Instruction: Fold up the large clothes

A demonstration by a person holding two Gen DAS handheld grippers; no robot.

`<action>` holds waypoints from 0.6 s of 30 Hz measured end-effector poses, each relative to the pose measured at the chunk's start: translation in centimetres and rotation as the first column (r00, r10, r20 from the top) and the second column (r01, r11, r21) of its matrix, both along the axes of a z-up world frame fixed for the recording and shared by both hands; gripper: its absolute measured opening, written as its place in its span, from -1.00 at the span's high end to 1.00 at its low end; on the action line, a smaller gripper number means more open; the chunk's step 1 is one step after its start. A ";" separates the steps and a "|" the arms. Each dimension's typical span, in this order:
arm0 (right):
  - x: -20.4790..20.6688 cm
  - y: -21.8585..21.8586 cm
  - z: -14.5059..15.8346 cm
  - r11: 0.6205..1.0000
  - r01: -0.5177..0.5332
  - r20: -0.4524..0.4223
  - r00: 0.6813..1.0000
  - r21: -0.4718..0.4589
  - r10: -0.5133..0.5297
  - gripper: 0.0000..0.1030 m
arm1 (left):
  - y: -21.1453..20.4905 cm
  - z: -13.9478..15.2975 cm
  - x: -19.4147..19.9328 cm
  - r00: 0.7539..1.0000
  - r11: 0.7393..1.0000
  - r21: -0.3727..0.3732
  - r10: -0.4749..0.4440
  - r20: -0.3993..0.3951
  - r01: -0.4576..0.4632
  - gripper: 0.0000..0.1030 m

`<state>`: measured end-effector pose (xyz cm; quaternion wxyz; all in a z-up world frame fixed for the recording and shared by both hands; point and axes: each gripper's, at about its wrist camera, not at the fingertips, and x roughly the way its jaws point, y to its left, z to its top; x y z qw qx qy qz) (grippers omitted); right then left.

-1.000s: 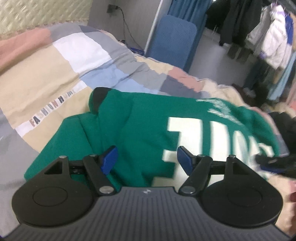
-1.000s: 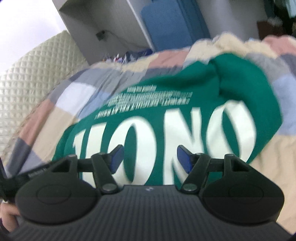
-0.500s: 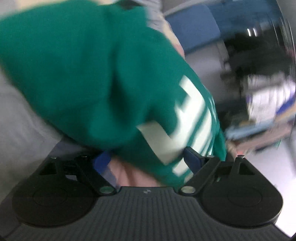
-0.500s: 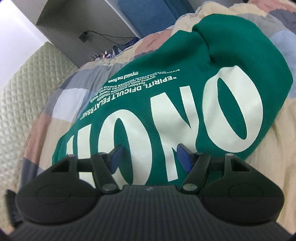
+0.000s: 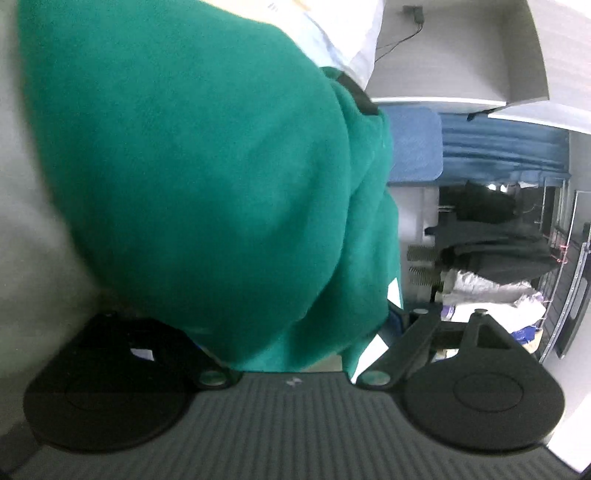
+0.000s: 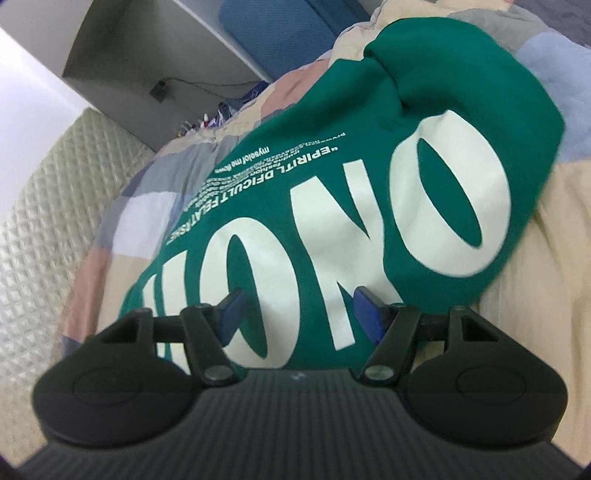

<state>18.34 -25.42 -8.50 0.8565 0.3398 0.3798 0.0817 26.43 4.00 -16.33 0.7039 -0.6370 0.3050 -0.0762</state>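
A green sweatshirt (image 6: 332, 192) with large white letters lies folded on the patchwork quilt (image 6: 576, 229). My right gripper (image 6: 299, 314) is open, its blue fingertips just over the near edge of the sweatshirt. In the left wrist view the sweatshirt (image 5: 207, 166) fills most of the frame, very close. My left gripper (image 5: 295, 332) is rolled on its side and pushed against the sweatshirt's edge. The green cloth covers the gap between its wide-set jaws and hides the left fingertip.
A quilted headboard (image 6: 40, 206) stands at the left. A grey wall niche (image 6: 177, 51) with a plug and a blue panel (image 6: 266, 33) are behind the bed. In the left wrist view, dark clothes (image 5: 495, 236) hang on a rack at the right.
My left gripper has dropped from above the sweatshirt, rolled sideways and pushed into its edge, so the cloth now covers its jaws. My right gripper has moved slightly closer to the lettering.
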 end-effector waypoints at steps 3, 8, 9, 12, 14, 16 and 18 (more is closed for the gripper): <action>-1.2 -0.5 -0.5 0.991 0.019 -0.023 1.000 0.131 -0.016 -0.84 | -0.5 0.0 0.9 1.000 1.000 0.026 0.005 0.021 -0.006 -0.71; -1.4 -1.2 -3.6 0.940 0.083 -0.139 0.990 0.331 -0.038 -0.83 | -0.5 0.6 1.7 0.999 0.997 0.074 -0.010 0.034 0.008 -0.60; -1.2 -1.4 -4.2 0.934 0.113 -0.150 0.987 0.339 -0.065 -0.83 | -0.5 0.7 1.8 0.999 0.996 0.087 -0.011 0.040 0.007 -0.50; -0.2 -2.9 -5.6 0.919 0.225 -0.149 0.971 0.323 -0.186 -0.83 | -0.1 0.4 2.3 0.998 0.995 0.095 -0.011 0.060 0.005 -0.30; 0.6 -4.2 -6.4 0.891 0.292 -0.130 0.956 0.348 -0.262 -0.84 | -0.2 0.3 2.4 0.997 0.996 0.093 -0.007 0.078 -0.001 -0.19; 1.6 -5.0 -6.9 0.866 0.315 -0.116 0.949 0.387 -0.294 -0.84 | -0.4 0.4 2.2 0.995 0.994 0.110 -0.012 0.101 0.001 -0.09; 2.4 -5.4 -6.5 0.853 0.331 -0.077 0.941 0.404 -0.329 -0.85 | -0.3 0.2 0.9 0.993 0.994 0.112 -0.014 0.117 0.000 0.01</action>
